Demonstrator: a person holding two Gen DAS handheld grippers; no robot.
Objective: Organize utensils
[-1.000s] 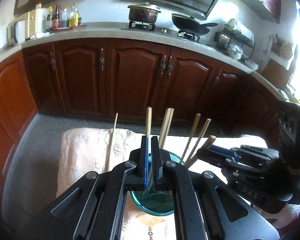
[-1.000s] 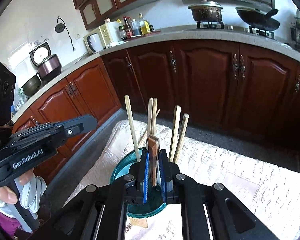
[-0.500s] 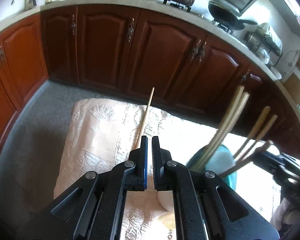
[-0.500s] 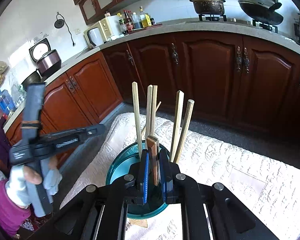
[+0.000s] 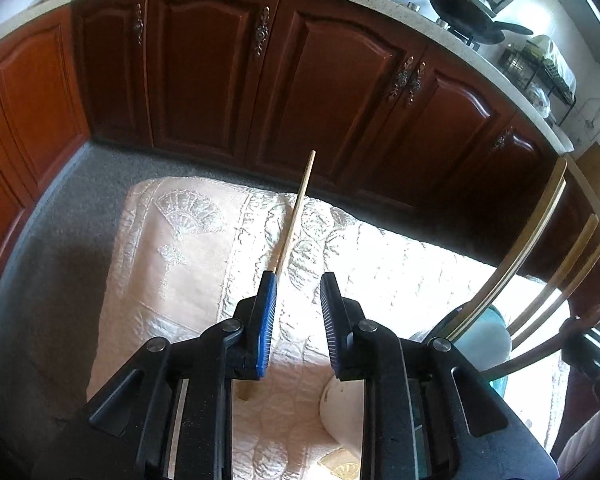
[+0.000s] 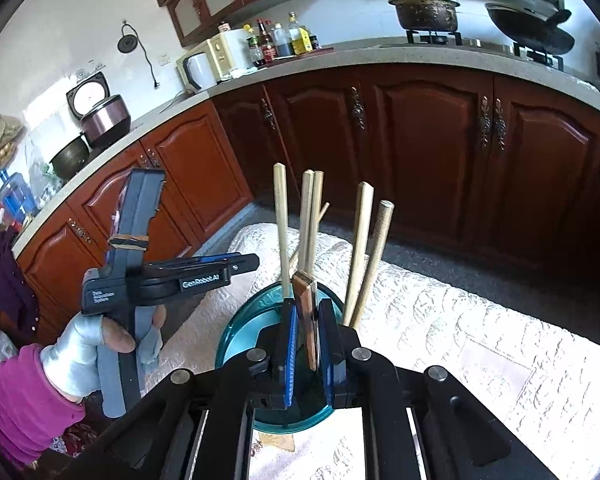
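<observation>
The left gripper points down at a single pale wooden chopstick lying on the cream quilted cloth that covers the bench. Its jaws have just been opening, with nothing clamped between them. The chopstick passes under the left blue pad, its near end poking out below it, so the gripper seems to be lining up to take this stray one.

The right gripper is closed on a dark brown flat wooden handle that stands in the round teal glass holder, probably to steady the holder or to seat that piece among the others. Several light wooden chopsticks already stand upright in the holder, fanned apart, which suggests the sorting is well along.

The loose chopstick lies well apart from the holder, off to its left, so it looks like the last piece to gather. A gloved hand with a magenta sleeve grips the left tool.
</observation>
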